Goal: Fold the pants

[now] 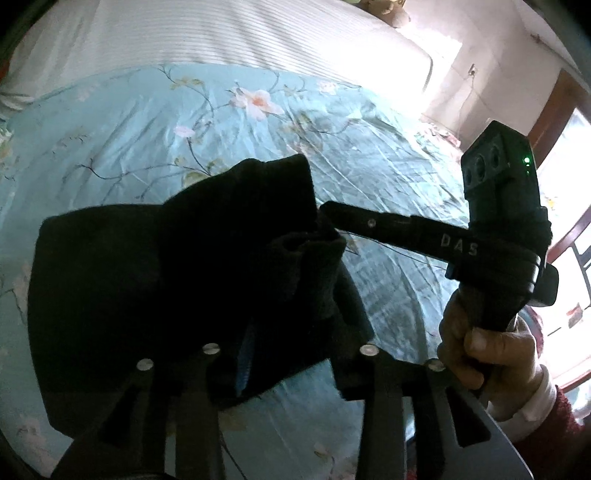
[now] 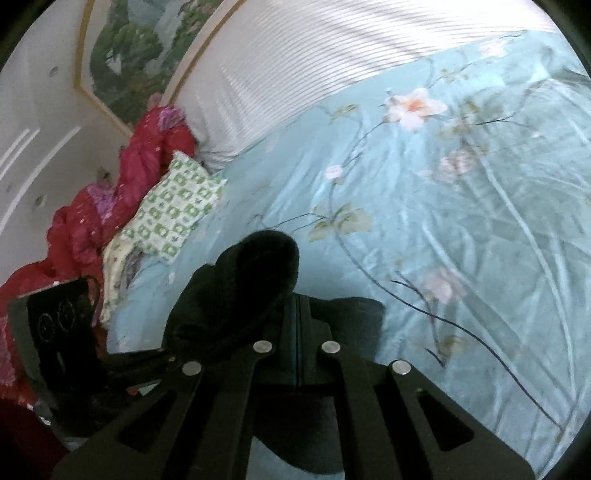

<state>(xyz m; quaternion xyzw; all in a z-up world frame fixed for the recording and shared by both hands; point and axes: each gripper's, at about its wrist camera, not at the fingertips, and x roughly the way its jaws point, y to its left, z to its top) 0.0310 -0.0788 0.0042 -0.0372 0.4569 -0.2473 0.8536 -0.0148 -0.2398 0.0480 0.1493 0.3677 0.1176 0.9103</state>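
The black pants [image 1: 155, 288] lie bunched on the light-blue floral bedsheet [image 1: 147, 129]. In the left wrist view my left gripper [image 1: 288, 354] is open, its fingers wide apart over the near edge of the pants. My right gripper [image 1: 328, 221] comes in from the right, held by a hand, its tip pinching a raised fold of the pants. In the right wrist view my right gripper [image 2: 297, 325] is shut on the black pants [image 2: 255, 280], which hang bunched over the left finger.
The striped white bedding [image 1: 240, 33] lies at the far side of the bed. A green-patterned pillow [image 2: 173, 206] and a red quilt [image 2: 110, 206] are piled at the bed's left end. The other gripper's body [image 2: 59, 332] shows at lower left. A bright window [image 1: 569, 206] is on the right.
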